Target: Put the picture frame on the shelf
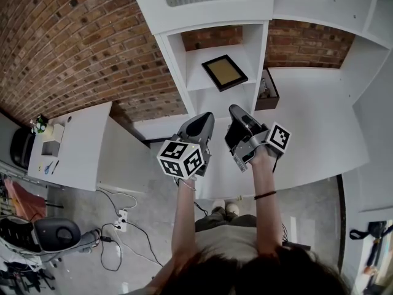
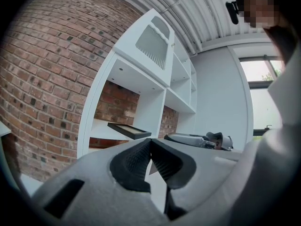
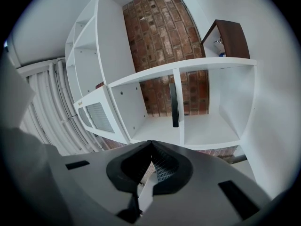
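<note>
Up on the white open-fronted shelf unit [image 1: 195,77], the black rectangular picture frame with a tan inset [image 1: 225,72] is lying flat in a compartment. Out in front I am holding my left gripper [image 1: 205,117] and right gripper [image 1: 236,110] side by side, both jaw pairs pressing together on nothing, clear of frame and shelf.

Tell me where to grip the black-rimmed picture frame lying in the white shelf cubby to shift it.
I'd take the black-rimmed picture frame by its near corner, one finger above and one below the thin rim, coming in through the open front of the white shelf cubby. It lies flat and skewed, corner toward the opening, with walls on both sides.
</note>
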Demonstrator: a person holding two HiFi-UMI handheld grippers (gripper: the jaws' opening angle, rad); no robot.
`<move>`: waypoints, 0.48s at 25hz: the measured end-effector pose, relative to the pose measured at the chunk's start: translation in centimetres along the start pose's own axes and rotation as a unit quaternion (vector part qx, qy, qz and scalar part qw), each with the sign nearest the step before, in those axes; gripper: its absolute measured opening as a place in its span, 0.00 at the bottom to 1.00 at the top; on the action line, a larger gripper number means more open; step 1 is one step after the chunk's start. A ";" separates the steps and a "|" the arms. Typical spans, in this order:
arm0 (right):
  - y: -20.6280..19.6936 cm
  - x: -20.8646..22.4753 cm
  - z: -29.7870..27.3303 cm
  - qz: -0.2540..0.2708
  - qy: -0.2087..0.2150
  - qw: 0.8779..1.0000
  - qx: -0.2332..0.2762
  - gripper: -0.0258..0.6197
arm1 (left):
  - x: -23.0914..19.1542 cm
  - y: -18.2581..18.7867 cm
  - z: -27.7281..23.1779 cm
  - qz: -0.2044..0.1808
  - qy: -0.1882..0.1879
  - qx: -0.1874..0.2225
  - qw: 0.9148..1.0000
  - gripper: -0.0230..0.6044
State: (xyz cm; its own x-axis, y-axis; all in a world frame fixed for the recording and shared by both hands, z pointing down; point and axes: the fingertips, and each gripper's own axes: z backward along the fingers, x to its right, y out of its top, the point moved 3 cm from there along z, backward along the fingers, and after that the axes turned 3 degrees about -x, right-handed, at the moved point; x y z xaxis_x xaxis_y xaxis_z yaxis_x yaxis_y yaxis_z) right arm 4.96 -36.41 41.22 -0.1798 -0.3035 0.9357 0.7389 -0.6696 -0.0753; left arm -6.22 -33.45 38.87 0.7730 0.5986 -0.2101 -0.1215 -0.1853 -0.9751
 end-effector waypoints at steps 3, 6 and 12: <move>0.0 -0.2 -0.3 0.000 0.003 1.000 -0.002 0.05 | -0.1 0.3 0.0 -0.002 0.000 0.003 1.000 0.05; 0.0 -0.3 -0.5 0.000 0.004 1.000 -0.002 0.05 | -0.2 0.5 0.0 -0.003 0.000 0.005 1.000 0.05; -0.1 -0.5 -0.6 -0.002 0.004 1.000 -0.002 0.05 | -0.2 0.8 0.1 -0.005 -0.001 0.007 1.000 0.05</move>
